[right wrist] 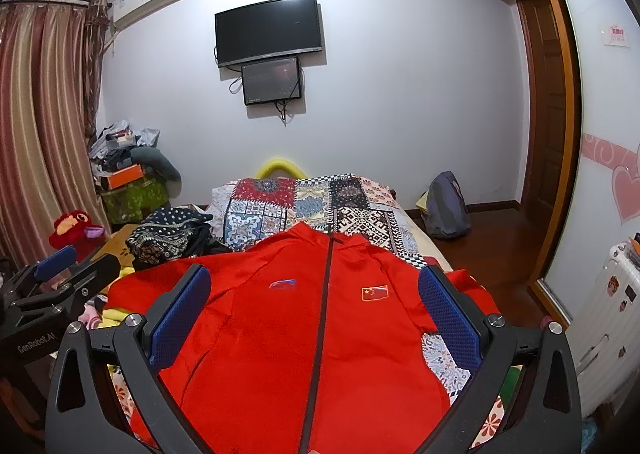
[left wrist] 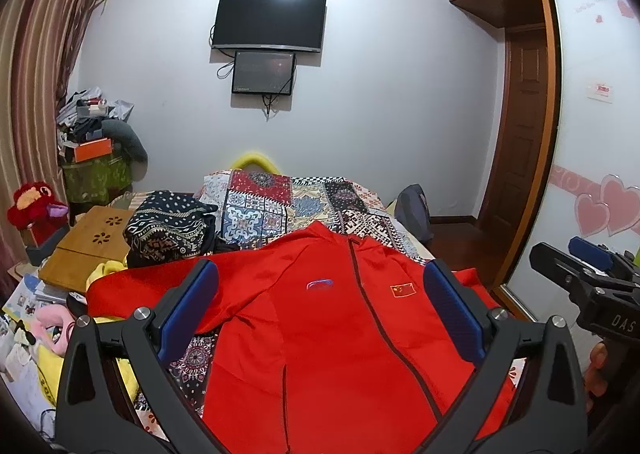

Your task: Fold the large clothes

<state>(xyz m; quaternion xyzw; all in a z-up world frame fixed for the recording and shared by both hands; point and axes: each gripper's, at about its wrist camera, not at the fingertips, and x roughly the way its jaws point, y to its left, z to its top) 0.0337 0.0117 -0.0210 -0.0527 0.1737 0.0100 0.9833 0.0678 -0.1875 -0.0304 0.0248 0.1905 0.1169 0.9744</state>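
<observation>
A red zip-up jacket [left wrist: 336,326] lies spread front-up on the patterned bedspread [left wrist: 280,205], collar toward the far wall, with a blue logo and a small flag patch on the chest. My left gripper [left wrist: 320,302] hovers above its chest, open, nothing between the blue pads. In the right wrist view the same jacket [right wrist: 304,334] fills the foreground, its dark zipper running down the middle. My right gripper [right wrist: 314,302] is open over it and holds nothing. Each gripper shows at the edge of the other's view: the right gripper [left wrist: 588,278], the left gripper [right wrist: 60,278].
A dark patterned pile of cloth [left wrist: 168,230] and a wooden lap table [left wrist: 88,246] sit left of the jacket. Cluttered boxes and a red plush toy [left wrist: 34,205] stand by the curtain. A backpack [right wrist: 446,205] rests on the floor right. A wardrobe [left wrist: 592,133] stands right; a television [left wrist: 268,21] hangs on the far wall.
</observation>
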